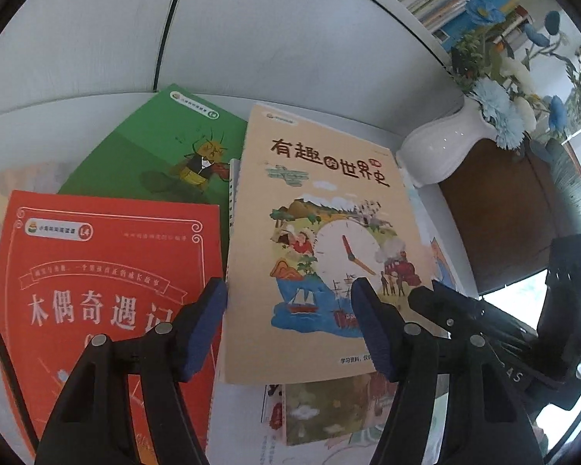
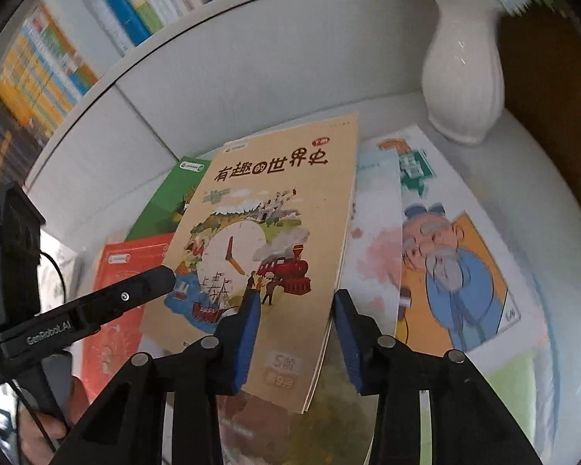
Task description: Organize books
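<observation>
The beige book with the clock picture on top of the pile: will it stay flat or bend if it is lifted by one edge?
The beige book looks like a thin softcover, so it would probably sag when lifted by one edge. Its cover looks smooth, so it may slide over the red book and others beneath when pushed. It is likely light.

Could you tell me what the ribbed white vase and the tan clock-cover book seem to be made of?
Ribbed white vase: likely glazed ceramic, given its bright glossy highlights. Tan clock-cover book: paper with a matte soft cover; thin page edges show along its right side.
</observation>
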The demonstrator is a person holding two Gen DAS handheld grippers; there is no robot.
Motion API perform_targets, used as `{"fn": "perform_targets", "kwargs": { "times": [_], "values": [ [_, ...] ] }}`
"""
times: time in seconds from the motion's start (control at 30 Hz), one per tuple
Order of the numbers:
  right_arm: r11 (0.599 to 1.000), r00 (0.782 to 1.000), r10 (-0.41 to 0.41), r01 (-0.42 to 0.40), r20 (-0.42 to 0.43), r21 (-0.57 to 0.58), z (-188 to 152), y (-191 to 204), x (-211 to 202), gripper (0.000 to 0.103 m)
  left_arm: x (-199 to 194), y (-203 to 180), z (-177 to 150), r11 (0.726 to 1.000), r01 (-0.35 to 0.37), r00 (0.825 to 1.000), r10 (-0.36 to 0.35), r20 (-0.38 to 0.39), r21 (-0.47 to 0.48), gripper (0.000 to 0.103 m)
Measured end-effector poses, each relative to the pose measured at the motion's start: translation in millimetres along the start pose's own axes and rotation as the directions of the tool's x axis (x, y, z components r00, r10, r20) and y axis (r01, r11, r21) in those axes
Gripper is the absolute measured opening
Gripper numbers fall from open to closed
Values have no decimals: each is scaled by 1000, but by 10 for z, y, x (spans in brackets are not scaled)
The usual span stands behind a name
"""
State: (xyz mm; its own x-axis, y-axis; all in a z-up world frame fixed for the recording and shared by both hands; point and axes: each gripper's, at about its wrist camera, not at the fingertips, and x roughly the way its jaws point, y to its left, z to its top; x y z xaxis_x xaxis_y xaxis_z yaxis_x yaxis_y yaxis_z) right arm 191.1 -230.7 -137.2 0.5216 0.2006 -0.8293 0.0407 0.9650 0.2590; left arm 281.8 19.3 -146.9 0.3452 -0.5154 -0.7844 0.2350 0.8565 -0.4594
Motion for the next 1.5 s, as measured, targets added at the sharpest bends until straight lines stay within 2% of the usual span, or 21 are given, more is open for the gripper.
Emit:
{"fn": "perform_targets", "kwargs": {
  "times": [0.13, 0.3, 0.33, 0.37, 0.43, 0.5, 0.53, 0.6, 0.63, 0.73, 0.83, 0.93, 1.07, 1.1, 1.17, 1.27, 1.3, 1.33, 1.37, 1.43, 1.5],
  "values": [
    [999, 1000, 24, -24, -19, -24, -57, -3, -57, 39, -159, -112, -198, 998, -31, 999, 33, -22, 56, 63],
    [997, 997, 46, -50, -69, -66, -414, 81, -266, 39, -534, -122, -843, 998, -45, 998, 47, -40, 32, 63],
    [996, 995, 52, -58, -80, -74, -504, 108, -308, 39, -605, -102, -1002, 1000, -15, 999, 16, -47, 22, 63],
    [994, 993, 65, -73, -97, -83, -658, 144, -381, 39, -684, -95, -1207, 998, 58, 996, -58, -66, -3, 63],
    [987, 981, 132, -143, -140, -74, -854, 221, -428, 39, -764, -116, -1478, 996, 87, 991, -90, -96, -30, 63],
    [963, 936, 261, -268, -238, 3, -1189, 281, -422, 39, -842, -244, -1775, 999, 35, 992, -32, -118, 24, 63],
    [958, 922, 281, -286, -266, 19, -1351, 325, -433, 38, -884, -295, -1893, 999, -2, 993, 8, -121, 51, 63],
    [967, 931, 236, -253, -279, -29, -1670, 432, -525, 38, -1003, -283, -2065, 997, -52, 993, 57, -106, 55, 63],
    [973, 938, 207, -228, -279, -43, -1811, 452, -582, 38, -1057, -246, -2091, 996, -80, 993, 84, -89, 46, 63],
    [973, 934, 227, -229, -276, 28, -2001, 343, -696, 38, -1206, 87, -1927, 988, -152, 988, 152, -24, -19, 63],
    [974, 943, 222, -223, -246, 25, -1892, 272, -765, 38, -1298, 476, -1668, 967, -236, 969, 242, 58, -94, 63],
    [972, 951, 228, -233, -209, 0, -1727, 352, -780, 38, -1249, 888, -1518, 947, -271, 958, 282, 42, -173, 63],
    [967, 941, 247, -253, -232, 5, -1673, 617, -559, 38, -1163, 1160, -1536, 940, -226, 970, 241, 31, -255, 63],
    [972, 941, 228, -235, -249, 4, -1688, 691, -444, 38, -1153, 1120, -1568, 944, -222, 970, 239, 40, -244, 63],
    [976, 941, 213, -217, -264, 12, -1758, 777, -321, 38, -1115, 1056, -1610, 960, -172, 983, 182, 27, -222, 63],
    [977, 949, 202, -212, -243, -19, -1861, 886, -339, 38, -1057, 815, -1737, 979, -135, 991, 135, -8, -152, 66],
    [973, 942, 211, -227, -259, -33, -1885, 904, -365, 41, -1048, 743, -1767, 982, -130, 991, 129, -15, -136, 66],
    [979, 949, 179, -199, -258, -52, -1903, 896, -398, 41, -1044, 649, -1848, 985, -122, 992, 119, -29, -118, 66],
    [982, 954, 144, -170, -262, -79, -1927, 865, -444, 41, -1047, 565, -1932, 989, -104, 994, 100, -40, -109, 66],
    [982, 949, 121, -157, -290, -103, -1983, 748, -527, 41, -1070, 391, -2177, 996, -34, 997, 28, -74, -88, 66],
    [984, 946, 105, -143, -306, -104, -2045, 586, -614, 41, -1020, 219, -2429, 998, 4, 993, -11, -117, -62, 66]
  ]
}}
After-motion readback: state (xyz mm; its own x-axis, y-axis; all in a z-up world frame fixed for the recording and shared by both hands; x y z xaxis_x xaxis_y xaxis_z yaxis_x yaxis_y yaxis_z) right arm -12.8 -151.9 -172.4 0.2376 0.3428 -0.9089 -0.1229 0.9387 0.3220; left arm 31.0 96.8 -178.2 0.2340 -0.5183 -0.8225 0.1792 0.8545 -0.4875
